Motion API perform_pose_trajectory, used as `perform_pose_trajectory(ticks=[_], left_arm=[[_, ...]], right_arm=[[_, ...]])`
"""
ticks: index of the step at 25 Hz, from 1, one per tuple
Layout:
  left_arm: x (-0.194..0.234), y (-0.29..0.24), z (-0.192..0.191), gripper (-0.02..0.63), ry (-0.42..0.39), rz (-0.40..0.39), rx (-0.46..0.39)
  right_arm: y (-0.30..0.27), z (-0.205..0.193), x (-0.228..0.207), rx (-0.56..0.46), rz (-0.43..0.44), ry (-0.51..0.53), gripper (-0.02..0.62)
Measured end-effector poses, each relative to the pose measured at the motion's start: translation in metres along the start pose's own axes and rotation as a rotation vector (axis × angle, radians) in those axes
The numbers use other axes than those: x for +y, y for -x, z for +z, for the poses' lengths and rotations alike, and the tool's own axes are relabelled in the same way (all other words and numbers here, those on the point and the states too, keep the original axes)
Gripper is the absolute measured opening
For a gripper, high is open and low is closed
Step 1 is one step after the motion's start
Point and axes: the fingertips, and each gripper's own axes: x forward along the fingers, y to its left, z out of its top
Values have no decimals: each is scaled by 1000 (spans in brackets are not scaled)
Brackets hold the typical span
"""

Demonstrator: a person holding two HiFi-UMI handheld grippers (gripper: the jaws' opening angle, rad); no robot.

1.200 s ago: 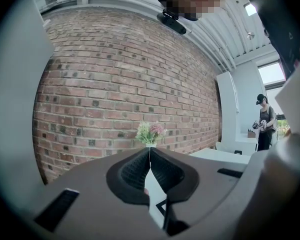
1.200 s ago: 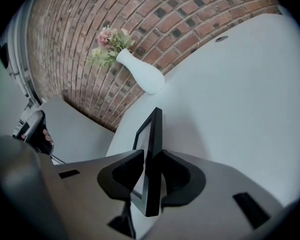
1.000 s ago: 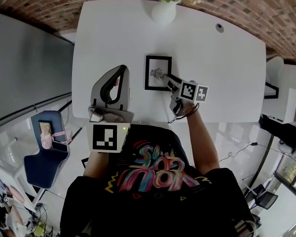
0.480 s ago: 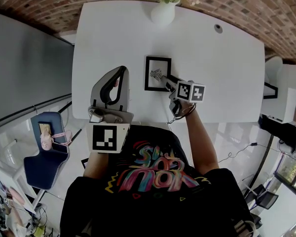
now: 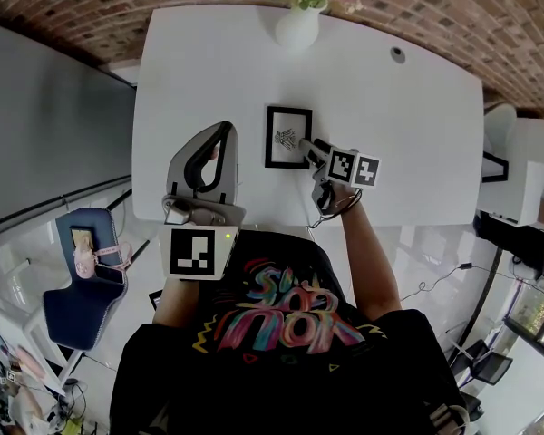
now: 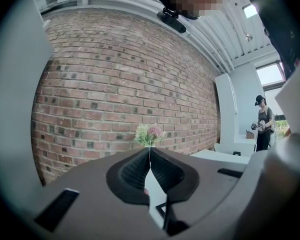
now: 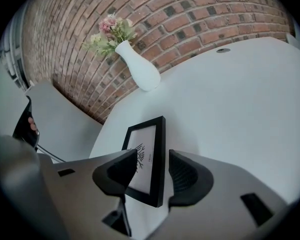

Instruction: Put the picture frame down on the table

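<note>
The black picture frame (image 5: 287,137) with a small line drawing lies flat on the white table (image 5: 408,134). My right gripper (image 5: 306,147) sits at the frame's near right corner. In the right gripper view the frame (image 7: 147,159) has its right edge between the jaws of my right gripper (image 7: 152,156). These jaws have just been opening, and the right pad (image 7: 182,171) stands clear of the frame's edge. My left gripper (image 5: 223,127) is held over the table's left part, away from the frame. In the left gripper view my left gripper (image 6: 150,150) is shut with nothing in it.
A white vase of flowers (image 5: 298,21) stands at the table's far edge against the brick wall. A small round cable hole (image 5: 396,54) is at the far right. A blue chair (image 5: 86,270) stands on the floor to the left. A person (image 6: 262,126) stands far off.
The right gripper has tilted slightly while staying at the frame's near right corner. The frame lies in the same spot, and the left gripper has not moved.
</note>
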Motion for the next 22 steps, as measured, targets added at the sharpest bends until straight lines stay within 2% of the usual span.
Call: perform_pose_trajectory(ticks=[4, 8, 17, 22], left_arm=[[-4, 0, 5, 25, 2, -18, -11], [-7, 3, 16, 25, 8, -39, -26], [-13, 13, 41, 25, -63, -97, -48], [-20, 13, 58, 25, -68, -126, -80]], right_arm=[[12, 12, 16, -40, 47, 8, 204], [37, 32, 51, -103, 127, 70, 191], [125, 101, 138, -385, 271, 233, 147], [176, 123, 182, -494, 343, 365, 129]])
